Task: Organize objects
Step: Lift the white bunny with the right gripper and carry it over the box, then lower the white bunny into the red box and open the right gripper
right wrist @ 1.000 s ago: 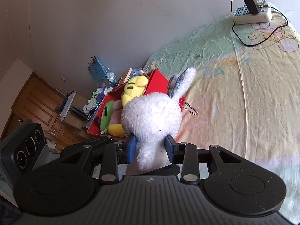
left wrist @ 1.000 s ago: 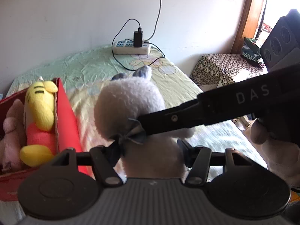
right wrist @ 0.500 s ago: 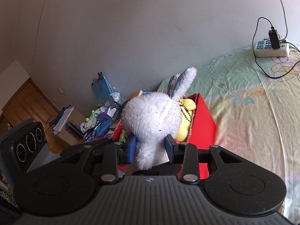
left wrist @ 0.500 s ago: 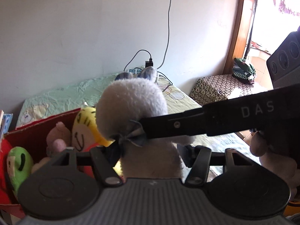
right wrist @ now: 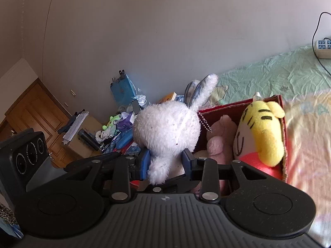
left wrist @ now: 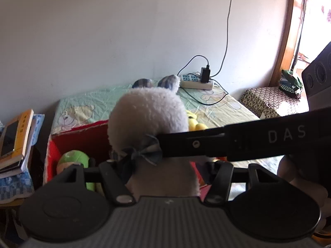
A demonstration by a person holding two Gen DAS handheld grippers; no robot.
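Behind, bed (right wrist: 289, 78) and grey wall. White rabbit plush (right wrist: 167, 128) upright, clenched in both right tongs (right wrist: 166, 161) and left tongs (left wrist: 165, 171), just above red box (right wrist: 283, 136); box below, slightly right.

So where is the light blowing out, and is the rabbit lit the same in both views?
Left wrist view: the window at top right is blown out, and the rabbit reads grey, backlit, its near side in shade. Right wrist view: the rabbit is bright white and evenly lit; the bedsheet at far right is washed out by sun. Both views bend at the edges from the fisheye.
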